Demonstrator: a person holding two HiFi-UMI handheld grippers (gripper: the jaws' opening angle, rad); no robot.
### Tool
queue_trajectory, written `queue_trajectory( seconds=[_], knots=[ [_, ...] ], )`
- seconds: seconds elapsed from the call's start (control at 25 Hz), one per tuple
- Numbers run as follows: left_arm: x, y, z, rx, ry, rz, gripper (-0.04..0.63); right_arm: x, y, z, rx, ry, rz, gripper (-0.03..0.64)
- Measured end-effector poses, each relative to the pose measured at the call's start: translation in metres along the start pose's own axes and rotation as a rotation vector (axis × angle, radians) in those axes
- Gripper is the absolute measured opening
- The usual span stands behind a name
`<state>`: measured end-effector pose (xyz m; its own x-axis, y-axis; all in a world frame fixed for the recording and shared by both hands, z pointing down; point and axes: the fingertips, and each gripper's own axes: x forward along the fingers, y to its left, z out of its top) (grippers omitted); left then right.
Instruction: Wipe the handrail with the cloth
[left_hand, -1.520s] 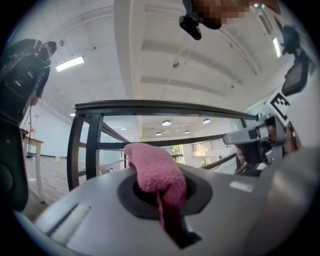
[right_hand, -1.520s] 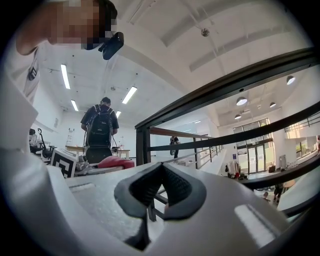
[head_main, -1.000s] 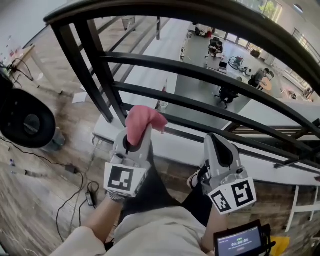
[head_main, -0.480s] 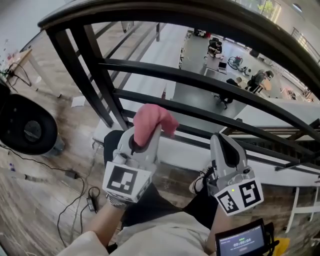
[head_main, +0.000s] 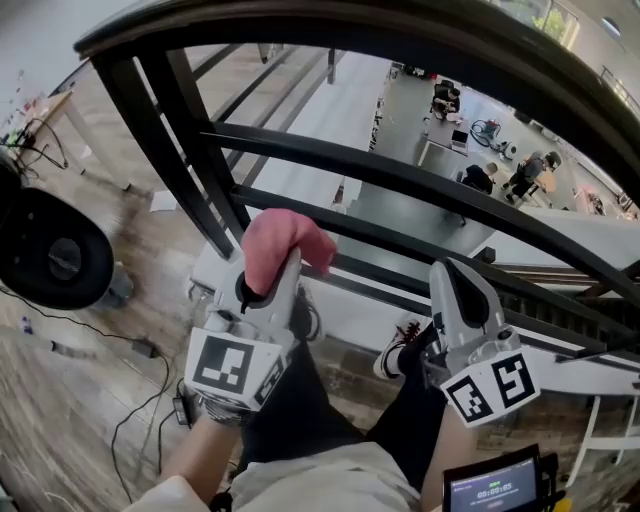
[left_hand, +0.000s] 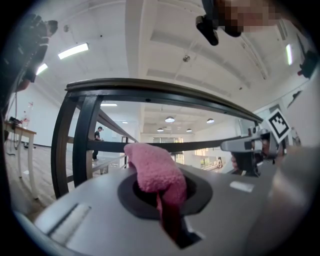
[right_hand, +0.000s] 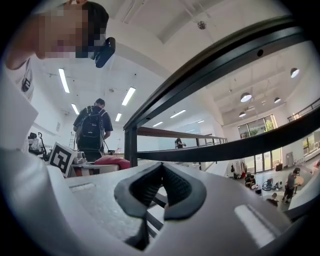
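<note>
Left gripper (left_hand: 160, 192): jaws clenched on the pink cloth (left_hand: 152, 170); a darker strip of it is pinched down in the slot, and the rest bulges out of the black jaw opening. Cloth's long axis runs along the jaws, up and away from the person's hand, toward the railing; in the head view the free end of the cloth (head_main: 283, 245) folds over and droops to the right of the left gripper (head_main: 268, 285). Cloth sits below the handrail (head_main: 400, 35) and apart from it, level with the lower horizontal bars (head_main: 420, 240); whether it touches those bars cannot be told.

Right gripper (right_hand: 162, 187): black pads meet at their tips, nothing between them; in the head view the right gripper (head_main: 455, 300) is held beside the left one, well apart from it, also below the rail.

Handrail: dark, broad, curved; it arcs across the top of the head view and slants overhead in both gripper views (left_hand: 165, 95) (right_hand: 225, 55); black posts (head_main: 165, 130) carry it at the left.

Floor: wood planks (head_main: 60, 400); black cables (head_main: 150, 395) trail across the left side; a round black object (head_main: 50, 255) stands at the left edge. A small screen (head_main: 500, 485) shows at the bottom right corner.

Room: white ceiling with strip lights (left_hand: 73, 50); past the bars, a lower level with desks and people (head_main: 470, 150); a person with a backpack (right_hand: 92, 132) stands behind the railing.
</note>
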<state>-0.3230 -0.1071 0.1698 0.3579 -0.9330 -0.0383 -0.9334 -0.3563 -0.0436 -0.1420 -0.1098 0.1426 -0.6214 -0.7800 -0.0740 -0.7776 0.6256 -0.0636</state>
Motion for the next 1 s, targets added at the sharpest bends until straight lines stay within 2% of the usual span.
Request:
queue_trajectory(
  seconds=[0.16,0.36,0.56,0.8,0.92,1.0],
  knots=[
    [0.02,0.001,0.0,0.018,-0.002,0.026,0.029,0.022,-0.009,-0.007,0.039,-0.015,0.005,0.002],
    [0.028,0.039,-0.011,0.079,0.018,0.1,0.029,0.061,0.001,-0.027,0.077,-0.016,0.026,0.002],
    [0.027,0.063,-0.024,0.082,0.071,0.141,0.029,0.098,0.019,-0.038,0.106,0.014,0.068,0.002],
    [0.035,0.091,-0.043,0.114,0.124,0.099,0.029,0.134,0.041,-0.049,0.124,0.024,0.068,0.002],
    [0.044,0.115,-0.053,0.138,0.142,0.093,0.029,0.159,0.058,-0.061,0.116,0.039,0.101,0.002],
    [0.055,0.125,-0.061,0.152,0.153,0.06,0.029,0.177,0.069,-0.068,0.103,0.045,0.124,0.002]
  ],
)
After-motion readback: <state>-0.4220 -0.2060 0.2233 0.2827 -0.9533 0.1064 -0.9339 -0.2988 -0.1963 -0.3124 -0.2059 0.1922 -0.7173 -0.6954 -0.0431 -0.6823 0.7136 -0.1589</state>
